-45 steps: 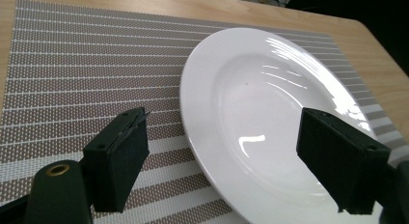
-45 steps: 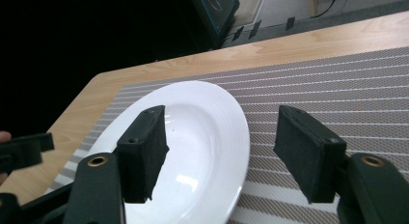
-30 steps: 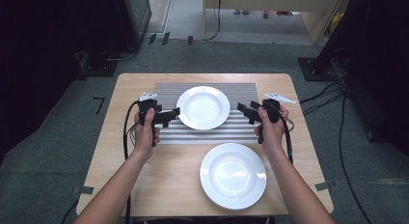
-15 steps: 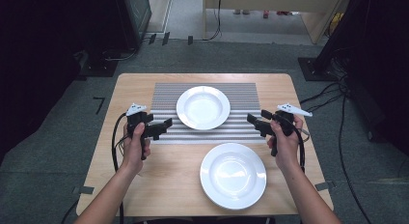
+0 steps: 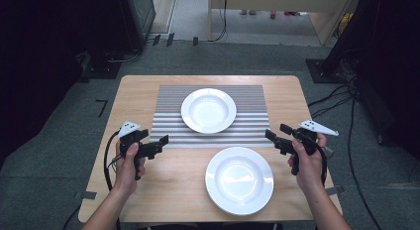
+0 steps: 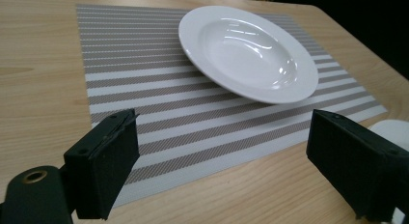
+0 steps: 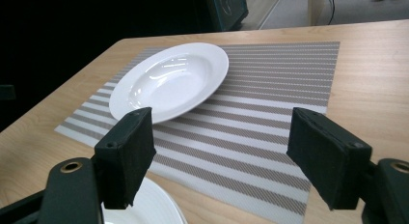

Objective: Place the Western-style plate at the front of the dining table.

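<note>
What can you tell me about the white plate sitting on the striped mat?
The plate on the mat is a round, glossy white deep dish, ceramic by its look, with a broad flat rim around a sunken middle. It is empty and clean, with light glinting off the bowl. It sits upright and level near the middle of the grey and white striped placemat, on the far half of the wooden table. Nothing else touches it; both grippers are apart from it.

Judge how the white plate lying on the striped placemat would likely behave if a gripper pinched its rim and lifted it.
The plate looks like glazed ceramic, so probably rigid and rather heavy. Its glossy highlights suggest the rim could slip between the pads. The placemat under it looks thin and woven, so a push might drag the mat along.
</note>
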A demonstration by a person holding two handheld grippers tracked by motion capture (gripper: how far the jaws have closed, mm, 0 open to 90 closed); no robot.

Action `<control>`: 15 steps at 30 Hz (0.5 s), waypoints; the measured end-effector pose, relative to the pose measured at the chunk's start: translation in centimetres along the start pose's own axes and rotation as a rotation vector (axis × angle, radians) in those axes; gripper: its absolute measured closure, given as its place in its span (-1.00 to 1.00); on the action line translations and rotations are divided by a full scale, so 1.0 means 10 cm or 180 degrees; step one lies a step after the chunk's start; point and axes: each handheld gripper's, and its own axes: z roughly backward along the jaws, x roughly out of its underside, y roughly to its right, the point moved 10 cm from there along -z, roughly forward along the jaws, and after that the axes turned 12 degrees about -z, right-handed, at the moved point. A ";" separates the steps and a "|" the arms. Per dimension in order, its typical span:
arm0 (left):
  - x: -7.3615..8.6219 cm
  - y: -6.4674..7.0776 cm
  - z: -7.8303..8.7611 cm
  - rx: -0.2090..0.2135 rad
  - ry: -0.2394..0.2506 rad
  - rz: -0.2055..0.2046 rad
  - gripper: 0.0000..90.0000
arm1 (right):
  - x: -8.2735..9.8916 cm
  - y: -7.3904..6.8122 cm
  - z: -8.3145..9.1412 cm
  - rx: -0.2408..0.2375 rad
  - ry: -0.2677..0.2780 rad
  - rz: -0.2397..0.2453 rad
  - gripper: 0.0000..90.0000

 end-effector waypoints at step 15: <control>0.45 -0.08 0.32 -0.0139 -0.0104 -0.0024 -0.77 | 0.31 0.22 0.40 0.0103 0.0005 -0.0046 -0.47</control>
